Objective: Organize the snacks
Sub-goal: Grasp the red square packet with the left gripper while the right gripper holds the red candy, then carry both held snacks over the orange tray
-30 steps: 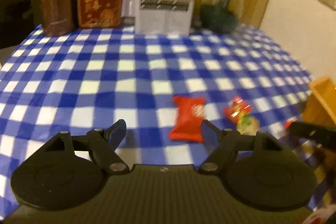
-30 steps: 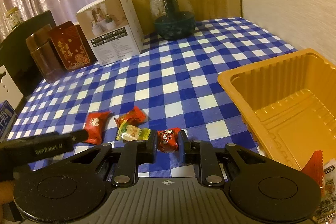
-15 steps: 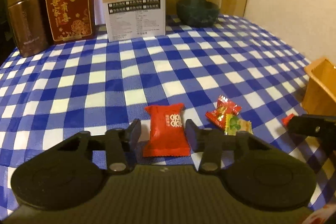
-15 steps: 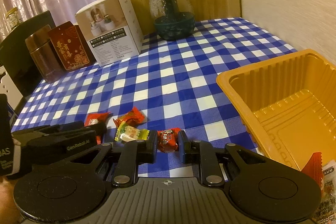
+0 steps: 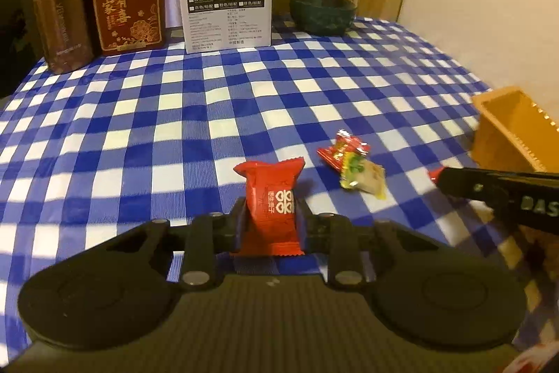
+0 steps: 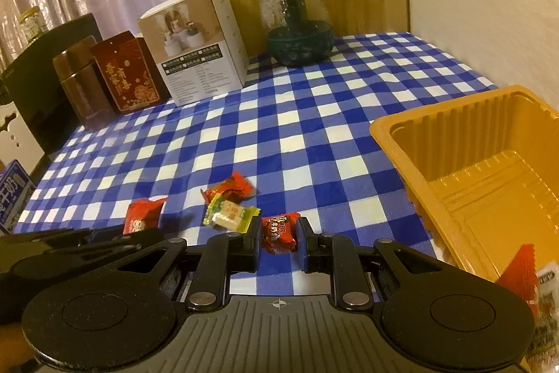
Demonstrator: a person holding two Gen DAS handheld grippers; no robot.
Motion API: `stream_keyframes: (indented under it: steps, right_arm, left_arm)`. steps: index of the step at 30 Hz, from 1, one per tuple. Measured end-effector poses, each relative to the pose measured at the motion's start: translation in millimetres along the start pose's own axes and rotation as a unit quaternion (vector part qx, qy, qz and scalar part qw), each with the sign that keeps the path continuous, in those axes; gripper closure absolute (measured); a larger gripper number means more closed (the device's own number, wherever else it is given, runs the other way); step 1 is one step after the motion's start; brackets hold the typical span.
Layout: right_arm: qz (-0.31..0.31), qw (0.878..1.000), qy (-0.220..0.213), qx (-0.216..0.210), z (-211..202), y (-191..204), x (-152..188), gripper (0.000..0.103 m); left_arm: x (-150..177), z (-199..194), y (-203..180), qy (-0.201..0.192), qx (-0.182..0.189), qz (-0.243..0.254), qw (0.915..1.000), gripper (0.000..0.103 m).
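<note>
Left tool [image 5: 270, 226], newly clamped; tray [image 6: 454, 142] interior rightward.

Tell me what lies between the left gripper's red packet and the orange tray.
The red packet is clamped in the left gripper. Between it and the orange tray lie two loose candies and the right gripper.

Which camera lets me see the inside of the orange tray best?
The right wrist view. There the orange tray sits close, its ribbed walls and floor open to the camera. The left wrist view catches only one corner of it at the right edge, mostly its outside wall.
</note>
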State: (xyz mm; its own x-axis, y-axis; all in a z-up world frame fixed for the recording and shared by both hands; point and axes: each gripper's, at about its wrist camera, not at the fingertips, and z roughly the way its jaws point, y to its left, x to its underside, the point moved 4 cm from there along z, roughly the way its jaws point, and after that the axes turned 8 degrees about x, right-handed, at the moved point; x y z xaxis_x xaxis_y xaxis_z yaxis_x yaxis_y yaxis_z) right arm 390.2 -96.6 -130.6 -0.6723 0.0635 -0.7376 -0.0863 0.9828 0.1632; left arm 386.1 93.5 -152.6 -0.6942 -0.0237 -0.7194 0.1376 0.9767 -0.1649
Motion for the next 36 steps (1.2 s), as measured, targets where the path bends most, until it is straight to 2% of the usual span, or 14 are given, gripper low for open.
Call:
stream_keyframes:
  steps: [10,23,36]
  right_arm:
    - [0.003,0.999,-0.046,-0.013,-63.0,-6.5,8.8,0.083]
    - [0.006,0.998,-0.057,0.001,-160.4,-21.2,69.5,0.083]
    - [0.016,0.997,-0.077,0.005,-245.6,-40.9,93.8,0.083]
  left_arm:
    - [13.5,-67.3,-34.1,-0.027,0.011,-0.023,0.9993,0.078]
    - [59.4,-157.5,-90.7,-0.037,0.029,-0.038,0.9982,0.078]
    - [87.2,-227.7,-136.5,-0.051,0.035,-0.022,0.9979,0.078]
